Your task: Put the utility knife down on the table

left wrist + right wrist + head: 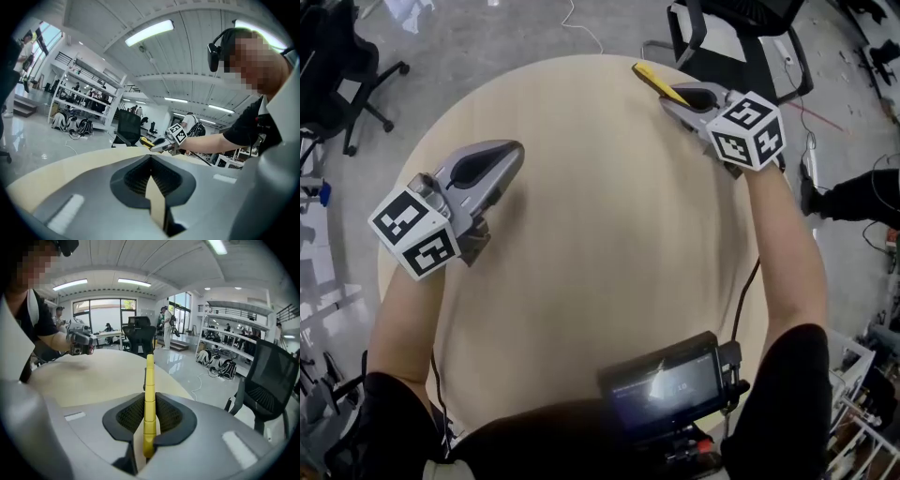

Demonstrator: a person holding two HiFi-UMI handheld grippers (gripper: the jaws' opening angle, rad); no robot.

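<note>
The round bench (581, 244) lies beneath both sets of jaws, and your left gripper (508, 157) hovers above it with jaws pressed together on nothing. Your right gripper (149, 420) has its jaws pinching the yellow utility knife (149, 390) edge-on near its rear end, and the rest of the body projects straight ahead past the jaw tips. Judged by its slim, smooth, rigid casing, it should handle light and stiff but may pivot in so narrow a pinch; hold the handle's flat sides, clear of the blade end.
</note>
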